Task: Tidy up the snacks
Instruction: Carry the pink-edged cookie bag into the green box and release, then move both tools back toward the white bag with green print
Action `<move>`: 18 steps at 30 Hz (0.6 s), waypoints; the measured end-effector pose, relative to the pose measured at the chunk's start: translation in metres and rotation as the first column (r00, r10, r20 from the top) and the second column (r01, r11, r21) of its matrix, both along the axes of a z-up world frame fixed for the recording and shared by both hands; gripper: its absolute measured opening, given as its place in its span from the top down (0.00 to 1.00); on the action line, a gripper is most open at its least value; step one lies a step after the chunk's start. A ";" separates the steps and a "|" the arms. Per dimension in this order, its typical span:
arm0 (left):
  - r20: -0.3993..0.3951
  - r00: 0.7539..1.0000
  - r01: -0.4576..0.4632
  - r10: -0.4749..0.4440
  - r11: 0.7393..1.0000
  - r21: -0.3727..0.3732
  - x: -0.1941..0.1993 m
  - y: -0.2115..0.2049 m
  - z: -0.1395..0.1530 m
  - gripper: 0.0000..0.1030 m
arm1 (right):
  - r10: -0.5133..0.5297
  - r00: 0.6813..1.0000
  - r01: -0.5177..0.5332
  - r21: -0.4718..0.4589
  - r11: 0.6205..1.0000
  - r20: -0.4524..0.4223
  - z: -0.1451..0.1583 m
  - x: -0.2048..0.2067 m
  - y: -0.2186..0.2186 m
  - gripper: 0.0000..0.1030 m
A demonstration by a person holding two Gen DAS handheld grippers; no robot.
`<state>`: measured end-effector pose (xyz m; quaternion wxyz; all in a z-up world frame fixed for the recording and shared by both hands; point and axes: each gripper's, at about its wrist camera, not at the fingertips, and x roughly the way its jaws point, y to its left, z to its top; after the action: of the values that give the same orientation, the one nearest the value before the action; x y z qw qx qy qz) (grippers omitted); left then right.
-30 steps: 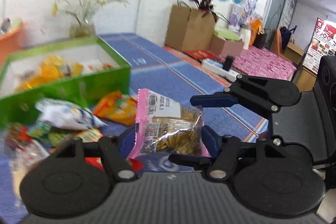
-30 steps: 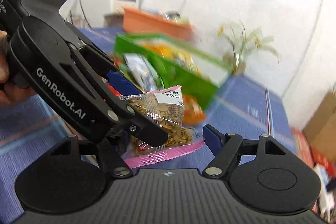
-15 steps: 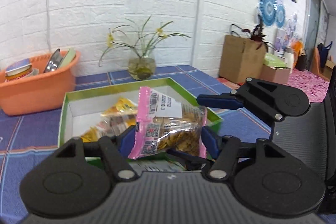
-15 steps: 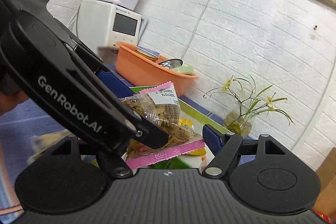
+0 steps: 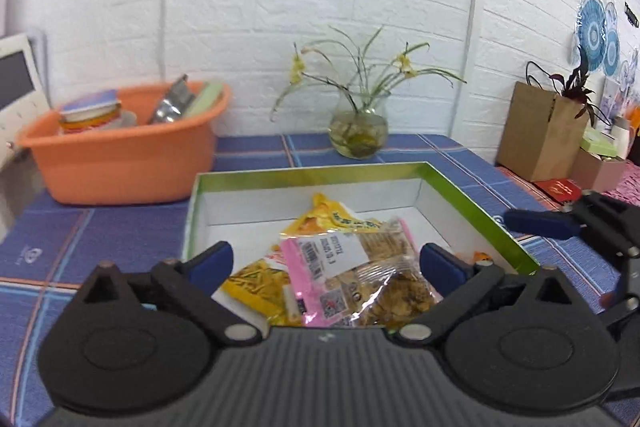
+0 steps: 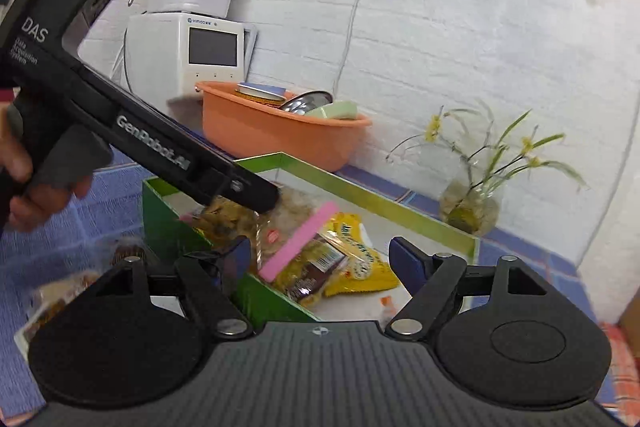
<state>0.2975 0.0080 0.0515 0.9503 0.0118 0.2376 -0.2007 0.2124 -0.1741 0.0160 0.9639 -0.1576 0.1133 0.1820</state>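
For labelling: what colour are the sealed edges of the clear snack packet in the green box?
Pink, on the snack packet; clearest in the left wrist view.

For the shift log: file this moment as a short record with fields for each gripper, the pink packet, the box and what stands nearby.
left gripper: open, jaws have just been opening, pads clear of the packet
right gripper: open, nothing gripped
pink-edged snack packet: inside the box, on top of the yellow packets
green box: open-topped, white inside, on the blue checked tablecloth
nearby: orange basin, glass vase with flowers
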 end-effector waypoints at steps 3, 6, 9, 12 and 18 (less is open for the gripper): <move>-0.008 1.000 0.000 -0.001 0.999 -0.046 -0.018 0.011 -0.001 0.00 | -0.038 0.999 0.037 0.032 0.999 0.021 0.005 -0.017 -0.017 0.00; -0.020 1.000 -0.006 0.005 0.997 -0.071 -0.038 0.017 -0.007 0.00 | -0.084 0.996 0.089 0.140 0.986 -0.040 0.011 -0.030 -0.042 0.00; -0.061 0.998 0.020 -0.026 0.995 -0.097 -0.052 0.020 -0.020 0.00 | -0.065 0.984 0.108 0.269 0.957 -0.163 0.012 -0.035 -0.063 0.00; -0.070 0.995 0.064 -0.068 0.996 -0.062 -0.061 0.012 -0.033 0.00 | 0.022 0.958 0.103 0.415 0.904 -0.286 0.006 -0.033 -0.076 0.00; -0.066 0.986 0.152 -0.151 0.988 0.003 -0.059 -0.013 -0.049 0.05 | 0.165 0.881 0.177 0.633 0.754 -0.443 -0.011 -0.006 -0.060 0.00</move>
<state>0.2388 -0.0053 0.0026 0.9240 0.0272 0.2677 -0.2715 0.2063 -0.2336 0.0045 0.8999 0.2402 0.2739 0.2396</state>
